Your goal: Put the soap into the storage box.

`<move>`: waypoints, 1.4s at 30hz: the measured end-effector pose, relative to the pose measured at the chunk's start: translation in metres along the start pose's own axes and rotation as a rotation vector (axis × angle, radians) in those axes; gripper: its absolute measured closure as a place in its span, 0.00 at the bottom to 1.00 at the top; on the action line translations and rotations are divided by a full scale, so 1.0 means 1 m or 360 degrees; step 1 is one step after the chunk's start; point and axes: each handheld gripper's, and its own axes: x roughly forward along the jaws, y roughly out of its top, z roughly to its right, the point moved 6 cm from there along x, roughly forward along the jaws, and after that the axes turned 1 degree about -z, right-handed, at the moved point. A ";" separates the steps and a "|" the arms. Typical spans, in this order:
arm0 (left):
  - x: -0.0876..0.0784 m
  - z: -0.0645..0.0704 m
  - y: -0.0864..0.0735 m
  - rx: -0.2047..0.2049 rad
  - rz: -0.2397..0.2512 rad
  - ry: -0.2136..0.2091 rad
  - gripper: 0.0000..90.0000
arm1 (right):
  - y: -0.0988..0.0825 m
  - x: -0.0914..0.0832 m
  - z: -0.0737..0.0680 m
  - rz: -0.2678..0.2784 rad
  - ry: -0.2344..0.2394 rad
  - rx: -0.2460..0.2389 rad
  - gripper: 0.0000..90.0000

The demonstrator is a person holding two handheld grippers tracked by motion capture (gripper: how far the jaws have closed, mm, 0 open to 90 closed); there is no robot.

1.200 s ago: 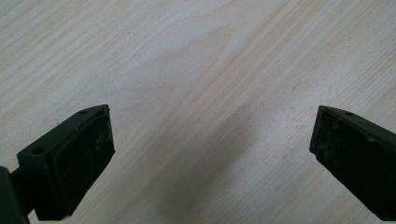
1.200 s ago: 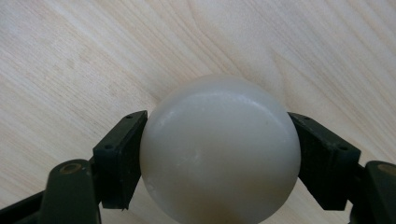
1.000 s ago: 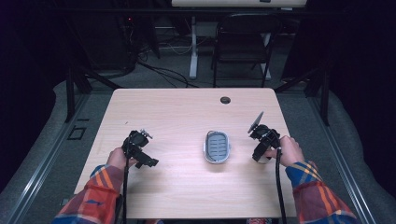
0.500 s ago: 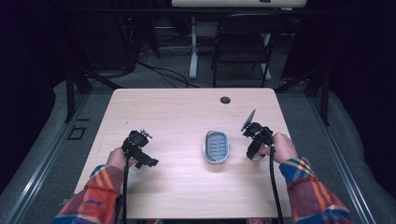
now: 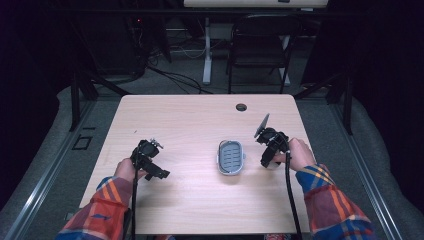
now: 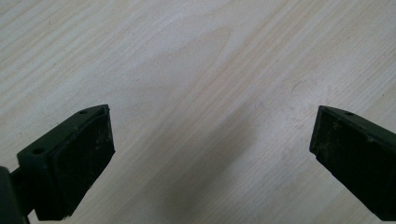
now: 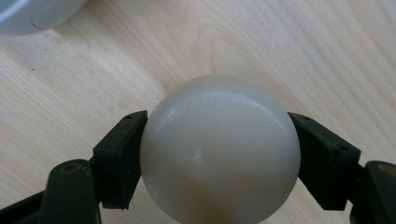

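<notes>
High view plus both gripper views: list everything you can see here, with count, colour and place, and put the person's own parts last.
Wooden table: one, light wood, centre of the high view.
Oval grey tray with ribbed blue-grey inside: one, on the table, right of centre.
Round dark hole: one, near the table's far edge.
Smooth white ball: one, clamped between the right gripper's jaws.
Black folding chair: one, beyond the table.
Left gripper: black, jaws wide apart over bare wood, nothing between them.
Right gripper: black, beside the tray, shut on the ball.
Plaid sleeves: two, red, orange and blue, at the bottom edge.
</notes>
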 end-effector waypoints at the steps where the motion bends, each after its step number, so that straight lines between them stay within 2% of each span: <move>1: 0.000 0.000 0.000 0.0001 -0.0003 0.0002 0.00 | 0.001 0.000 0.000 0.0008 -0.0002 -0.0004 0.27; 10: 0.000 0.000 0.000 0.0002 -0.0002 0.0003 0.00 | 0.011 -0.010 -0.002 0.0011 -0.0018 -0.0015 0.27; 11: 0.000 0.000 0.000 0.0002 -0.0002 0.0003 0.00 | 0.011 -0.013 -0.001 -0.0023 -0.0028 -0.0039 0.27; 12: 0.000 0.000 0.000 0.0002 0.0000 0.0001 0.00 | 0.012 -0.012 -0.002 0.0011 -0.0019 -0.0022 0.27; 15: 0.000 0.000 0.000 -0.0003 0.0004 0.0000 0.00 | 0.016 -0.015 -0.003 0.0022 -0.0031 -0.0031 0.27; 18: 0.000 0.000 0.000 -0.0002 0.0003 -0.0001 0.00 | 0.017 -0.017 -0.003 0.0009 -0.0025 -0.0035 0.27; 19: 0.000 0.000 0.000 0.0001 0.0002 0.0001 0.00 | 0.019 -0.018 -0.002 0.0007 -0.0037 -0.0059 0.27; 22: 0.000 0.000 0.000 0.0000 0.0004 0.0002 0.00 | 0.020 -0.018 -0.004 0.0015 -0.0031 -0.0037 0.27; 30: 0.000 0.000 0.000 0.0000 0.0004 0.0002 0.00 | 0.026 -0.026 -0.004 0.0000 -0.0046 -0.0070 0.27; 32: 0.000 0.000 0.000 0.0004 0.0002 -0.0001 0.00 | 0.028 -0.026 -0.004 0.0019 -0.0048 -0.0072 0.27; 33: 0.000 0.000 0.000 0.0003 0.0003 -0.0001 0.00 | 0.028 -0.027 -0.004 0.0000 -0.0049 -0.0083 0.27; 41: 0.000 0.000 0.000 0.0006 -0.0005 -0.0001 0.00 | 0.035 -0.031 -0.006 0.0014 -0.0046 -0.0079 0.27; 42: 0.000 0.000 0.000 0.0007 -0.0005 -0.0003 0.00 | 0.035 -0.033 -0.006 -0.0009 -0.0043 -0.0096 0.27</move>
